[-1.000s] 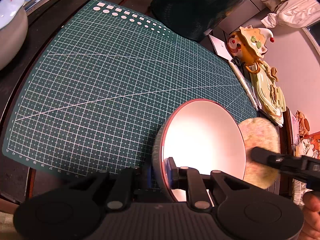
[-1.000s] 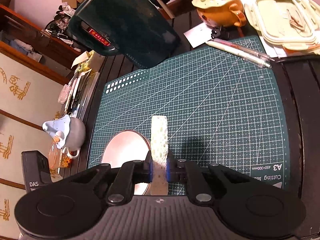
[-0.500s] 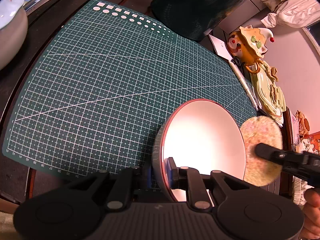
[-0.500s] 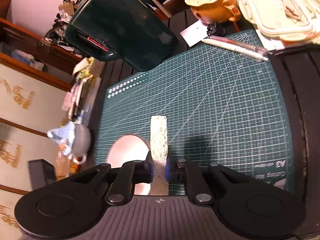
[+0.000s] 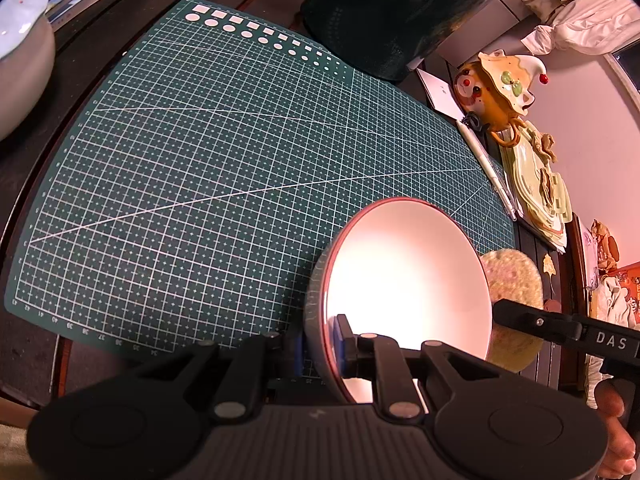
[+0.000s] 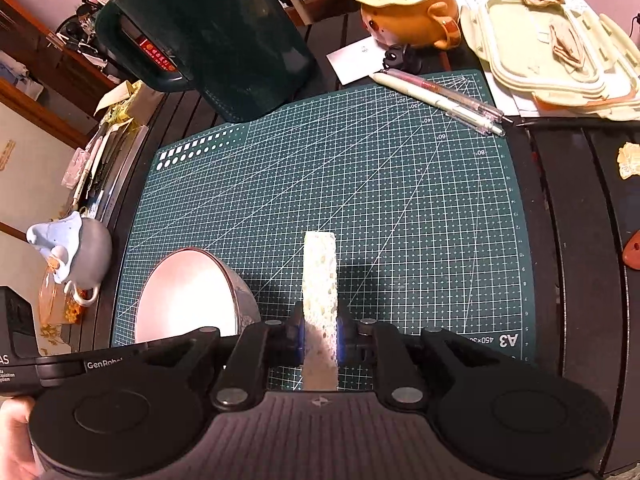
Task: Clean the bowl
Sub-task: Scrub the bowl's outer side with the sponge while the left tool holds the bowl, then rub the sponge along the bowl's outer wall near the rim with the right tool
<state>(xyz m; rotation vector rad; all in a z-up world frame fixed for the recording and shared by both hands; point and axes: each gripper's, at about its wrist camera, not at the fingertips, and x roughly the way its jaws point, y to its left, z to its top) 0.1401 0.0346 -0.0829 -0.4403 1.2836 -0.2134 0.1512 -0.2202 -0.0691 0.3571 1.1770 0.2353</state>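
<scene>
- L gripper [image 5: 320, 344] is clamping the rim of the bowl [image 5: 404, 292], jaws nearly closed w/ one finger inside and one outside the wall; bowl is tilting on its side over the near edge of the green cutting mat [image 5: 224, 168], white inside facing the right gripper.
- R gripper [image 6: 320, 332] is pinching a pale sponge [image 6: 319, 280] edge-on; its jaws have just been easing open a touch, sponge between them and pads pressing it.
- Sponge is hanging over the mat, just beside the bowl's outer wall; contact can't be told.
- Dark kettle [image 6: 216, 36] is standing at the mat's far edge.
- Pens [image 6: 440, 100] are lying at the mat's far corner.
- A hand [image 5: 616, 436] is gripping the R gripper's handle beyond the mat's near edge.
</scene>
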